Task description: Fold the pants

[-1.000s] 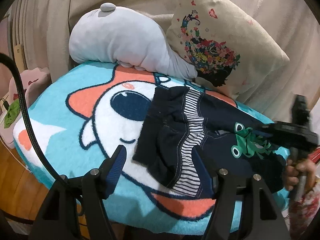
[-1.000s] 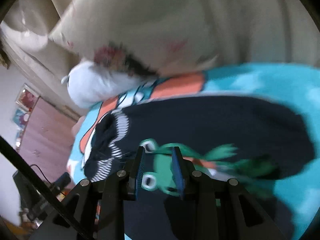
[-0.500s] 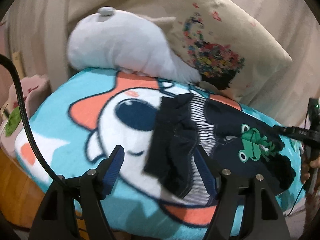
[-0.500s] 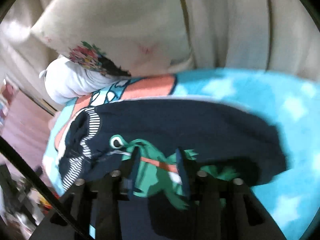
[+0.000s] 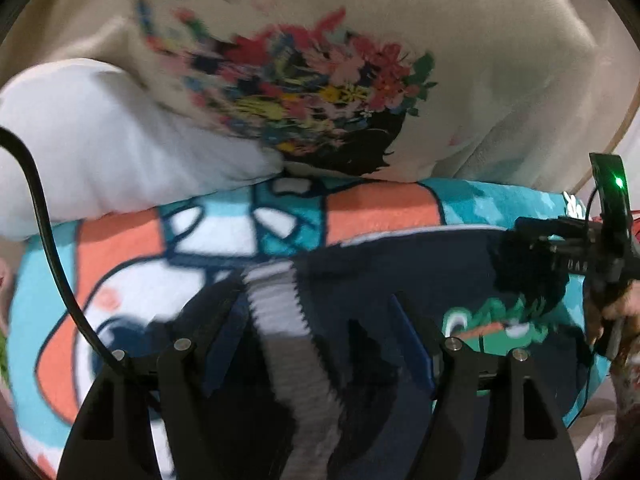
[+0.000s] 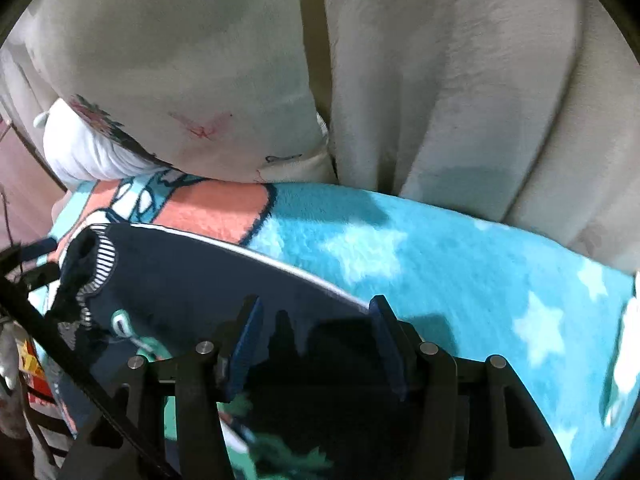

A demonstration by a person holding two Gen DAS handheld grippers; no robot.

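Observation:
Small navy pants (image 5: 372, 264) with a striped waistband (image 5: 280, 304) and a green frog print (image 5: 492, 320) lie on a cartoon blanket (image 5: 380, 208). My left gripper (image 5: 320, 332) is open, its fingers straddling the waistband end. My right gripper (image 6: 314, 332) is open over the leg end of the pants (image 6: 192, 276); it also shows in the left wrist view (image 5: 516, 240) at the far right. The striped waistband (image 6: 100, 268) shows at the left of the right wrist view.
A beige floral cushion (image 5: 320, 80) and a pale grey plush pillow (image 5: 100, 148) lean behind the blanket. Beige sofa backs (image 6: 440, 80) rise behind. The blue starred blanket (image 6: 460, 264) extends right of the pants. A black cable (image 5: 52, 248) crosses at left.
My left gripper has moved forward and down onto the waistband end. My right gripper, shut on the frog area before, has opened and shifted toward the leg end.

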